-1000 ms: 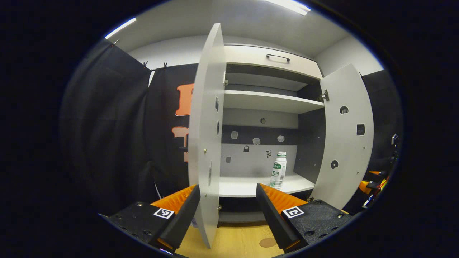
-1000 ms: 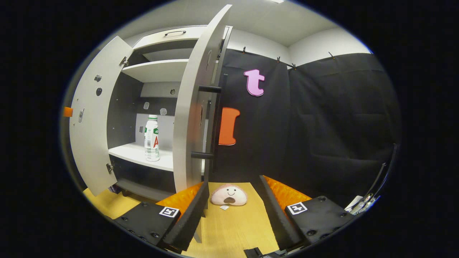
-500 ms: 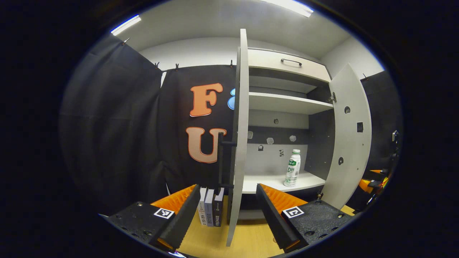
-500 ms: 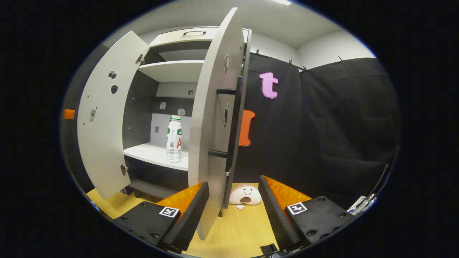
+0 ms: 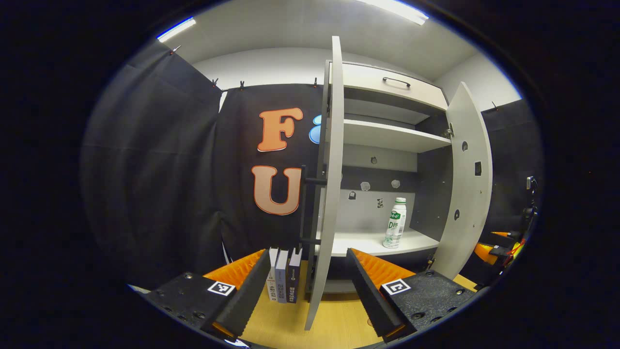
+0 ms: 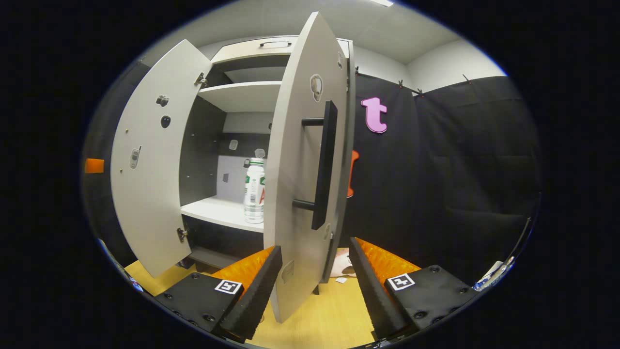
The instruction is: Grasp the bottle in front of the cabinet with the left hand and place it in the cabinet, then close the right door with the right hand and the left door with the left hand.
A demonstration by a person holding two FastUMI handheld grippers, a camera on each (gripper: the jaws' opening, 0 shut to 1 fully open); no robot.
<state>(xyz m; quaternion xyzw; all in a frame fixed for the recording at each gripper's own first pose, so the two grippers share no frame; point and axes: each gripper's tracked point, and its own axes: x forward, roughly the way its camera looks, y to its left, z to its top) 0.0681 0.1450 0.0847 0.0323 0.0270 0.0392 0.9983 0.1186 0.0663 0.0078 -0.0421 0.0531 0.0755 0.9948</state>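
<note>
The white bottle (image 5: pixel 395 223) with a green cap stands upright on the cabinet's lower shelf (image 5: pixel 363 242). In the right gripper view the bottle (image 6: pixel 254 191) is partly behind the right door (image 6: pixel 298 194), whose black handle (image 6: pixel 323 165) faces me. That door's lower edge hangs between the open fingers of my right gripper (image 6: pixel 315 288); contact is not clear. In the left gripper view the left door (image 5: pixel 329 184) stands edge-on above my open left gripper (image 5: pixel 306 293), with its handle (image 5: pixel 306 208) on the far side. The right door (image 5: pixel 466 184) stands ajar farther right.
Three books (image 5: pixel 283 276) stand on the wooden floor left of the left door. A pale plush toy (image 6: pixel 345 264) lies behind the right door, mostly hidden. An upper shelf (image 5: pixel 392 138) and a drawer (image 5: pixel 392 85) sit above. The left door (image 6: pixel 155 165) stands wide open.
The right gripper has come round to the right door's outer face, so its handle now faces me and the door hides most of the toy. The left gripper view shifted slightly right.
</note>
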